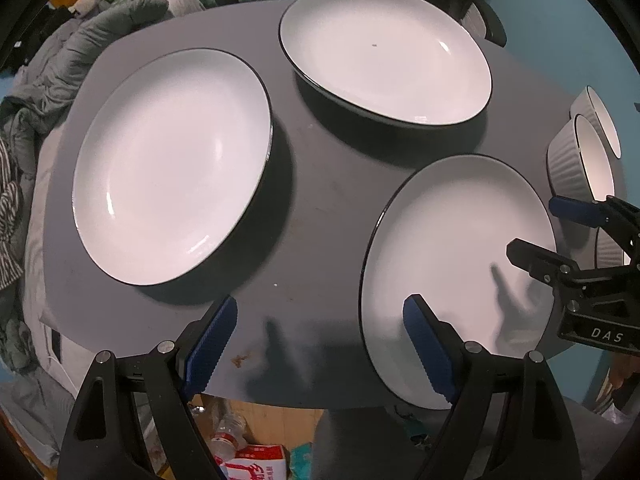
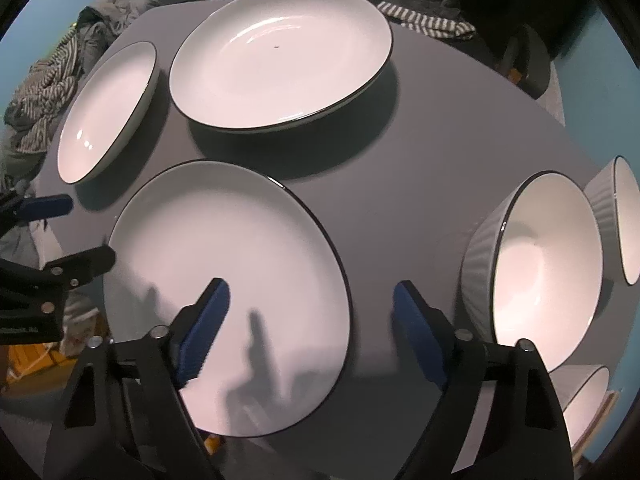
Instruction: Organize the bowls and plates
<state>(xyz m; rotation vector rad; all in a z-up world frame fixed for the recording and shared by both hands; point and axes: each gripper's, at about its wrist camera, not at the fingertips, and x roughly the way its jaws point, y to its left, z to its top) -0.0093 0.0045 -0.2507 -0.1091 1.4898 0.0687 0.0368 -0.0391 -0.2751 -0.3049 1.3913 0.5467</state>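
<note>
Near plate point(image 2: 224, 296) lies flat at the table's point(image 1: 320, 208) near edge between both spread, empty grippers, left gripper point(image 1: 320, 344) and right gripper point(image 2: 310, 332); glazed ceramic, likely stiff, slippery, breakable, so best pinched at the rim.

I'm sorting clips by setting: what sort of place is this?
Probably a lived-in room at home, not a lab: plates and bowls on a small grey table, clothes heaped beside it, bottles on the floor.
</note>
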